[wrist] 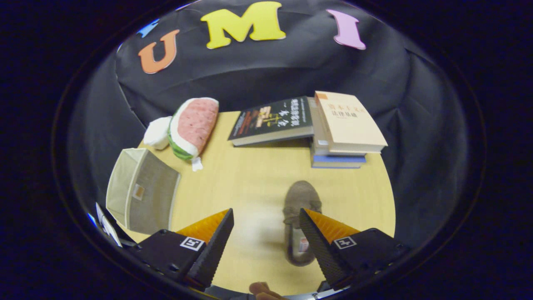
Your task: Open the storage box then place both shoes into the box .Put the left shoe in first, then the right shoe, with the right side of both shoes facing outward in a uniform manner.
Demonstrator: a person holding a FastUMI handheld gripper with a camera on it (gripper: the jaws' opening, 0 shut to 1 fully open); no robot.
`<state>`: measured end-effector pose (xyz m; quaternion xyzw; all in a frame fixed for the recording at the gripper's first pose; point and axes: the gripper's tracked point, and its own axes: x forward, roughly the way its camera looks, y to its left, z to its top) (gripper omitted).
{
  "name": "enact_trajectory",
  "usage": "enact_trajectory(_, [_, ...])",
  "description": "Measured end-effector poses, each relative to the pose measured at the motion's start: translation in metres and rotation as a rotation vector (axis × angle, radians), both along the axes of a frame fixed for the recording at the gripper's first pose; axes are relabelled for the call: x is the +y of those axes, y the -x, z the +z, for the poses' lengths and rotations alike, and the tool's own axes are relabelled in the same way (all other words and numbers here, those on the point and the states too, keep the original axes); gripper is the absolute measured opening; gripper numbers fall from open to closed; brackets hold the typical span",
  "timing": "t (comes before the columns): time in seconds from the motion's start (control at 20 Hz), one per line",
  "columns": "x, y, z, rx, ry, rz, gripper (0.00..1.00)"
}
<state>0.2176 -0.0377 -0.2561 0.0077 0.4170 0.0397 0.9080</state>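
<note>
While your gripper (266, 233) hangs with its fingers spread apart and empty, the grey shoe (300, 216) lies on the table (254, 179) just ahead, by the right finger, its long axis running away from you. The storage box (139, 193) sits open at the table's left edge. A watermelon plush (193, 125) and stacked books (316, 125) line the far edge, well apart.
</note>
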Motion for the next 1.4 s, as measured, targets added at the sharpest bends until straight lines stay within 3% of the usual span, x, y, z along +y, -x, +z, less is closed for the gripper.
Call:
enact_trajectory(0.3, [-0.076,-0.009,-0.063,0.168,0.041,-0.137,0.95])
enact_trajectory(0.4, [-0.078,-0.007,-0.075,0.211,0.021,-0.13,0.95])
enact_trajectory(0.6, [-0.073,-0.009,-0.085,0.248,0.039,-0.079,0.76])
enact_trajectory(1.05, [-0.092,0.01,-0.118,0.395,0.091,-0.102,0.65])
enact_trajectory(1.15, [-0.088,0.01,-0.124,0.424,0.034,-0.122,0.44])
enact_trajectory(1.2, [-0.084,0.008,-0.125,0.421,0.006,-0.125,0.44])
enact_trajectory(1.3, [-0.082,0.008,-0.128,0.407,-0.005,-0.12,0.12])
enact_trajectory(1.4, [-0.081,0.007,-0.127,0.402,-0.003,-0.121,0.12])
